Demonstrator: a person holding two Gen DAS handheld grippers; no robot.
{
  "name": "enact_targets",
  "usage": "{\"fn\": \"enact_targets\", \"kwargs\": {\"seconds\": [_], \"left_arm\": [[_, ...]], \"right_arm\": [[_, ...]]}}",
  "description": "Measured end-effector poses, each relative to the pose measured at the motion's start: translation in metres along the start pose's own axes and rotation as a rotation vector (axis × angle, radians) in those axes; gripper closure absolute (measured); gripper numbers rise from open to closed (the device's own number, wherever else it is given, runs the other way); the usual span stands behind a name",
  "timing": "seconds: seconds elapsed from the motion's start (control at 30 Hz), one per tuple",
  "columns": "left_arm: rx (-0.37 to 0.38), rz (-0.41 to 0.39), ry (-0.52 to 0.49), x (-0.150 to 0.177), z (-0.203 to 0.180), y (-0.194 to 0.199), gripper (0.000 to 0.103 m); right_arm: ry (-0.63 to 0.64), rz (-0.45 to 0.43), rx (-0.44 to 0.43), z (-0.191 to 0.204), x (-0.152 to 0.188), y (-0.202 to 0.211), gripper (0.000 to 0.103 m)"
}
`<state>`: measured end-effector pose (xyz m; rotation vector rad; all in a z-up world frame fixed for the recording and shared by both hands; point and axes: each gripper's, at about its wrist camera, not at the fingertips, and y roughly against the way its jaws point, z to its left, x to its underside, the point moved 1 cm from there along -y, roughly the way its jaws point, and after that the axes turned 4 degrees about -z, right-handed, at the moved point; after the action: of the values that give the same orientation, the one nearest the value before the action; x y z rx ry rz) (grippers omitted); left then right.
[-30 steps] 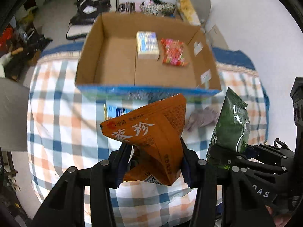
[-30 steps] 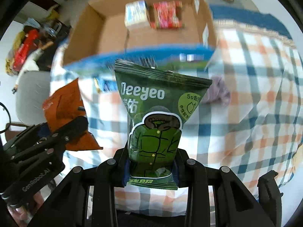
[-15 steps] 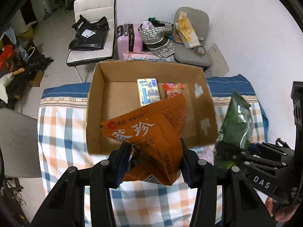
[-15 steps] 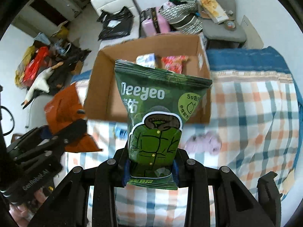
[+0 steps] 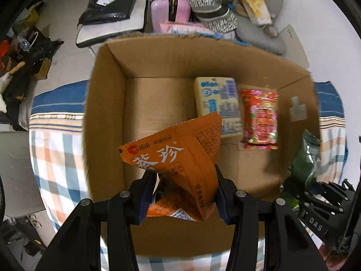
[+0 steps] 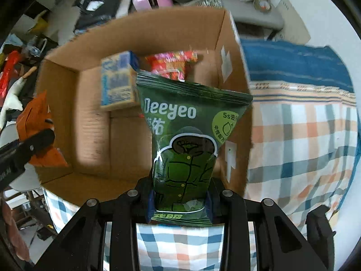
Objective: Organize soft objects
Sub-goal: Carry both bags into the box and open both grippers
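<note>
Both packets now over cardboard box (image 5: 108, 103) | orange packet (image 5: 180, 169), green packet (image 6: 189, 140) clamped

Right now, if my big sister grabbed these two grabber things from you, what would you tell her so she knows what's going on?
Left gripper: jaws shut on the orange packet, held above the cardboard box.
Right gripper: jaws shut on the green Deeyeo packet, held over the box's right side.
Already lying in the box: the yellow-and-blue pack and the red packet, side by side at the far end.
Left to do: lower both packets into the box's bare floor nearer you and open the jaws. The box sits on the checked cloth.
</note>
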<state>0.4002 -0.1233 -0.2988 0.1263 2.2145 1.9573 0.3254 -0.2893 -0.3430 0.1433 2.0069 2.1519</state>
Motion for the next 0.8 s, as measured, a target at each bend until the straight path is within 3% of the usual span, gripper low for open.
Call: {"fn": "enact_targets", "kwargs": {"seconds": [0.3,0.7,0.8], "left_arm": [[-0.029,0.045,-0.007,-0.032,0.005,-0.036,0.058],[-0.048,0.078,-0.003,-0.060,0.009,-0.056,0.055],[-0.036,0.069,0.012,-0.062,0.011,-0.052,0.055]], "right_arm": [[0.022,0.065,0.019,-0.003,-0.015,-0.043,0.067],[0.079,0.177,0.006,-0.003,-0.021,-0.080,0.065],[0.076,0.188,-0.004,-0.007,-0.022,-0.080,0.050]]}}
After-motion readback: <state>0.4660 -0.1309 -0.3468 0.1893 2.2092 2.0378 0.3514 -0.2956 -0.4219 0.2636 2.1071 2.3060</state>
